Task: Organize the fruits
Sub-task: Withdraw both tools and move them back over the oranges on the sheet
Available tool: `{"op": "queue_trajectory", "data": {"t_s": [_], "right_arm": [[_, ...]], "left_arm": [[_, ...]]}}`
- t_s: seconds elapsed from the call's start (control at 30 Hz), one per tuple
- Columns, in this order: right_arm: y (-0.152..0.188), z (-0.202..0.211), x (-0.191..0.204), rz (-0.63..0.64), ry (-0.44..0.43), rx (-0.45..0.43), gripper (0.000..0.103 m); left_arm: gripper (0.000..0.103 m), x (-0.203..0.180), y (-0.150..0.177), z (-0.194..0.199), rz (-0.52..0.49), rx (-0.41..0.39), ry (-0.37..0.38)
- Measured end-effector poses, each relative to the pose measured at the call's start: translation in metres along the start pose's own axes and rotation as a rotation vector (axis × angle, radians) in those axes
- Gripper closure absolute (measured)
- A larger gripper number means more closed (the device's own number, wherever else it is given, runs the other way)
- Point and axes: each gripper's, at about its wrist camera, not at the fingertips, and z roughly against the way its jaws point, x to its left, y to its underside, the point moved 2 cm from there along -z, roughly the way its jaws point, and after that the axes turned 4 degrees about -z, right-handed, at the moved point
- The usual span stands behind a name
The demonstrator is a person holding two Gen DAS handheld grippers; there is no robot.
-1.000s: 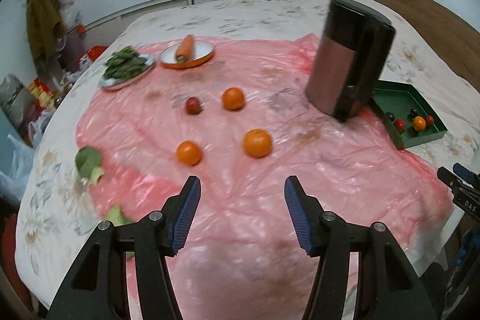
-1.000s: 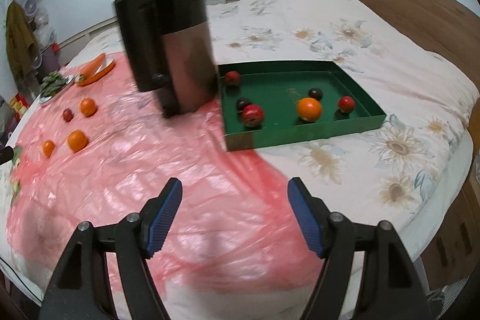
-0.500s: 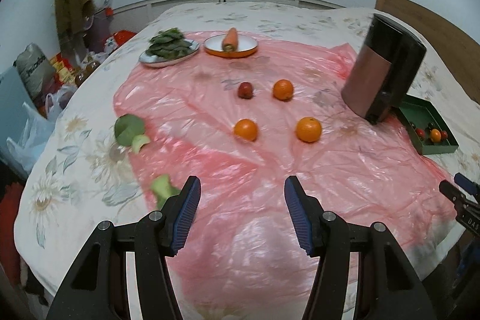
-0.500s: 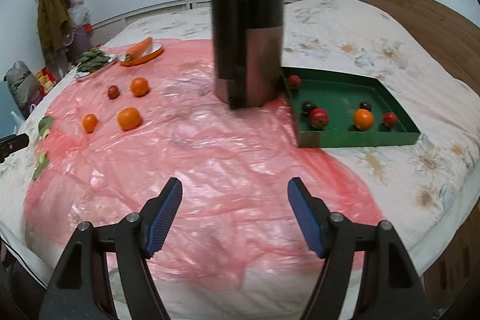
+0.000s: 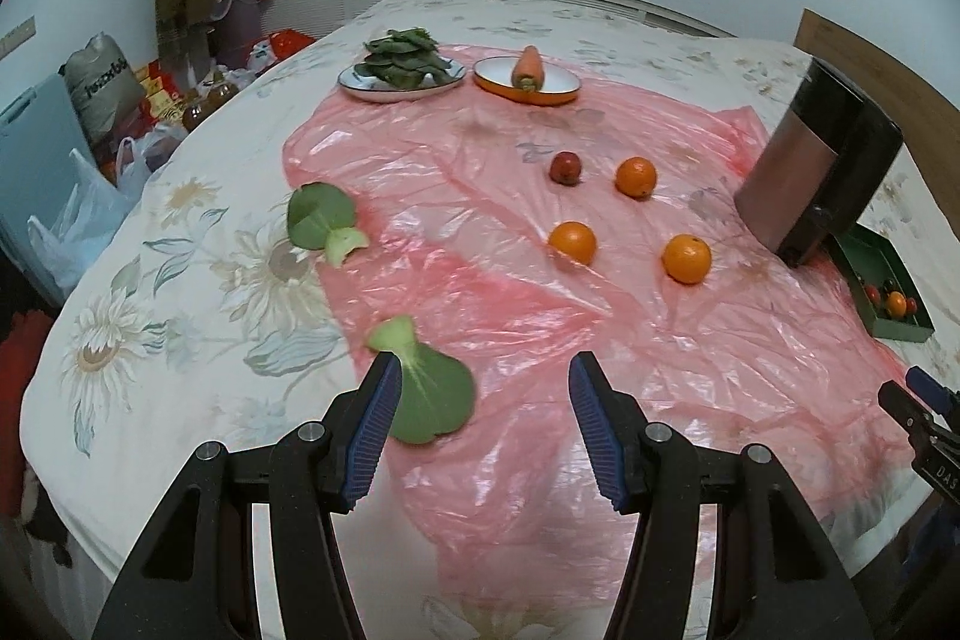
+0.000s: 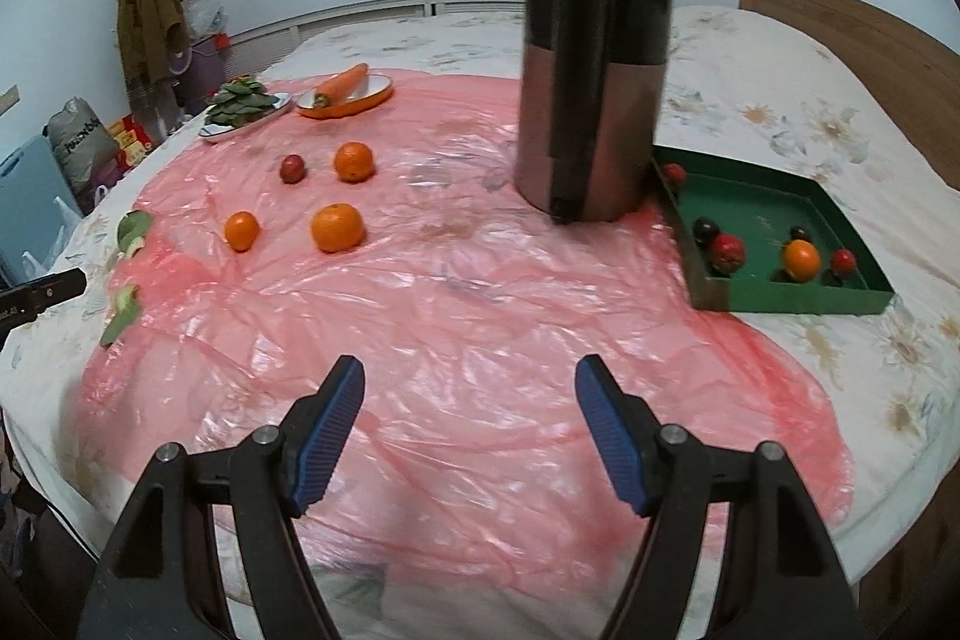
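Three oranges sit loose on the pink plastic sheet (image 5: 510,232) spread over the bed (image 5: 180,244): the far orange (image 5: 636,177), the left orange (image 5: 572,242) and the near orange (image 5: 686,258), with a small dark red fruit (image 5: 564,167) just beside the far one. Both sets of tongs hover over the near end of the sheet, holding nothing. The left tongs (image 5: 480,427) have their blue pads standing apart, and so do the right tongs (image 6: 470,427), which look a bit wider.

The left view gets the two loose green leaves properly: the near leaf (image 5: 429,391) lies right by the left pad, at the sheet's edge, and the far leaf (image 5: 321,220) sits on the flowered cover. In the right view they're just slivers at the left edge. The left view also catches the tip of the other tongs at the right border, with letters that look like "DAS" on it.

The right view is the one that opens up the green tray (image 6: 774,298): inside are one orange fruit (image 6: 801,260), a few red ones and a couple of dark ones. The tall dark canister (image 6: 591,100) stands upright against the tray's left side. From the left, the tray is mostly hidden behind it.

Both views show the plate of greens (image 5: 401,67) and the orange dish with a carrot (image 5: 527,75) at the far end. There's a grey sack on the floor with printing, but I can't read it.
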Motion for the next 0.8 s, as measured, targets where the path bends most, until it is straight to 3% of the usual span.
{"op": "queue_trajectory", "data": {"t_s": [0.33, 0.8], "right_arm": [[-0.006, -0.018, 0.024, 0.029, -0.061, 0.015, 0.003], [-0.044, -0.064, 0.057, 0.072, -0.153, 0.021, 0.003]], "left_arm": [[0.051, 0.011, -0.002, -0.013, 0.014, 0.014, -0.002], [0.051, -0.031, -0.048, -0.050, -0.080, 0.015, 0.069]]}}
